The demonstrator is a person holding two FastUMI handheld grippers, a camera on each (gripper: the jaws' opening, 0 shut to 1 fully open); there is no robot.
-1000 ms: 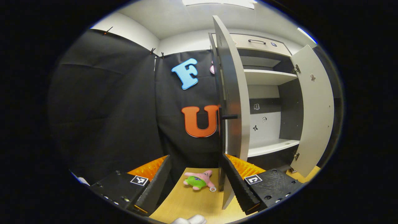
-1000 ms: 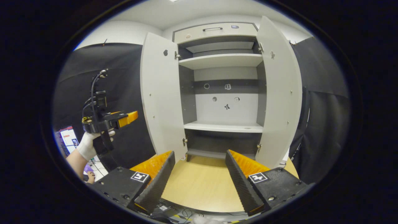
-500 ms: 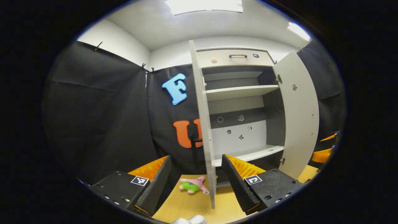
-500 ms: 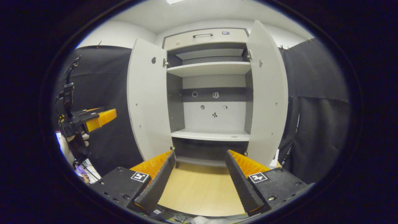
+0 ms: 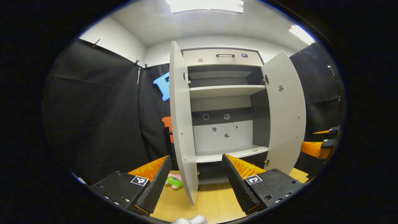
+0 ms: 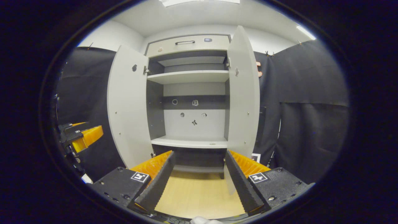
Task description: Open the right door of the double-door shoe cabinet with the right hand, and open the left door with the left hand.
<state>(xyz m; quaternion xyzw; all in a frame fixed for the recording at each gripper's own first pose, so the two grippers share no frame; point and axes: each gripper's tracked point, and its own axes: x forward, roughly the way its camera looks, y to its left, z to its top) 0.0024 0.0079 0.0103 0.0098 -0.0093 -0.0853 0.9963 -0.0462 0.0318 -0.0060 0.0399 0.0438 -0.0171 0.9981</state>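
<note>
Shoe cabinet [image 6: 192, 124]: stands ahead of both your tongs, apart from them.
Left door [image 5: 182, 124]: swung wide.
Right door [image 6: 244, 93]: swung wide.
Bench [image 6: 192, 196]: under cabinet.
Left tongs [image 5: 196, 180]: spread, holding nothing.
Right tongs [image 6: 199, 180]: spread, holding nothing.

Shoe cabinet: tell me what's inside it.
The shoe cabinet holds no shoes: bare upper shelf, bare lower shelf, small stickers on the back panel. The dark bottom compartment is partly hidden by the right gripper.
</note>
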